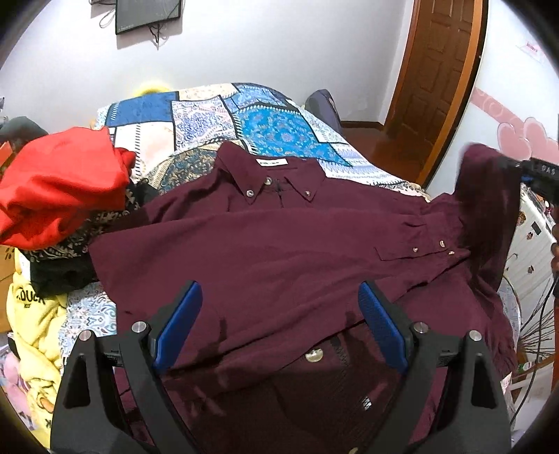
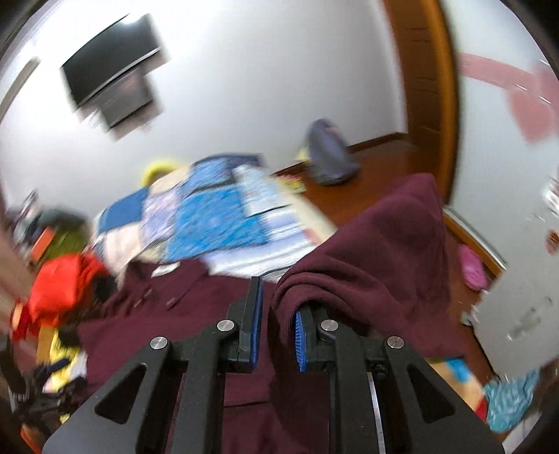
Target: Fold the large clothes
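Observation:
A maroon button-up shirt [image 1: 279,237] lies face up on the bed, collar at the far side, one sleeve folded across the chest. My left gripper [image 1: 279,307] is open and empty just above the shirt's lower part. My right gripper [image 2: 276,307] holds a bunch of the shirt's fabric [image 2: 377,251] that is draped over its right finger and runs down between the jaws; this view is motion-blurred. In the left wrist view the right gripper [image 1: 538,174] shows at the far right, lifting the shirt's right side.
A blue patchwork bedspread [image 1: 244,118] covers the bed. A red garment [image 1: 63,185], a dark patterned cloth and yellow clothes [image 1: 35,321] are piled at the left. A wooden door [image 1: 440,70] stands at the right. A monitor [image 1: 146,14] hangs on the wall.

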Tool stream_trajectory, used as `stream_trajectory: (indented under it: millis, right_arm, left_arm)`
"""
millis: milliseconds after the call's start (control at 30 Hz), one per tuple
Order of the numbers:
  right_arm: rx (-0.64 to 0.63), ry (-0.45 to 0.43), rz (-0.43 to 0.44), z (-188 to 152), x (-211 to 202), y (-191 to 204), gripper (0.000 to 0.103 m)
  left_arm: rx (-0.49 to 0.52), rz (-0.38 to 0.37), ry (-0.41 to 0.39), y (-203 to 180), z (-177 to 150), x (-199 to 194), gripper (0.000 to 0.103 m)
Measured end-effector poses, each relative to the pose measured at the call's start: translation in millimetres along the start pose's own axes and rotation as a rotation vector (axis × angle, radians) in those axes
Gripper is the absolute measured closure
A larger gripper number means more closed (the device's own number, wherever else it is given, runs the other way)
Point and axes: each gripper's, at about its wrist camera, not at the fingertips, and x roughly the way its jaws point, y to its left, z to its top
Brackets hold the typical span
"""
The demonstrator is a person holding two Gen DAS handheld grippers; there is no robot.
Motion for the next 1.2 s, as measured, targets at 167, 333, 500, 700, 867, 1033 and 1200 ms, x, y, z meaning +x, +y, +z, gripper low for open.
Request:
stream_trajectory:
  millis: [167,333,500,700,867,1033,1200]
  right_arm:
    - [-0.129,0.164,0.065,-33,42,38,0.089]
    - [-0.224,0.348,0.06,-69,85,62,0.085]
    - [-0.327,0.396,0.006,-78,80,73,0.08]
    - [-0.379,0.323,-0.021,-74,42,73,0.056]
    - [-0.336,0.252,-0.094,-61,21,53,0.054]
    - [-0.168,0.198,-0.152,-45,3,8,0.048]
    - [0.081,0.185,-0.173,-40,2,-49,0.04]
  left_arm:
    - [-0.006,0.011,-0.018,7,-2,-8,0.012]
    - [-0.018,0.015,-0.024,11,-4,-11,0.012]
    - [-0.021,0.027,-0.022,12,-4,-11,0.012]
    - [-0.021,0.02,-0.018,8,-1,-8,0.012]
    - [-0.007,0.01,-0.019,-2,5,-4,0.012]
    - [0.026,0.009,-0.022,-15,10,1,0.012]
    - [0.041,-0.006,-0.009,-25,13,8,0.012]
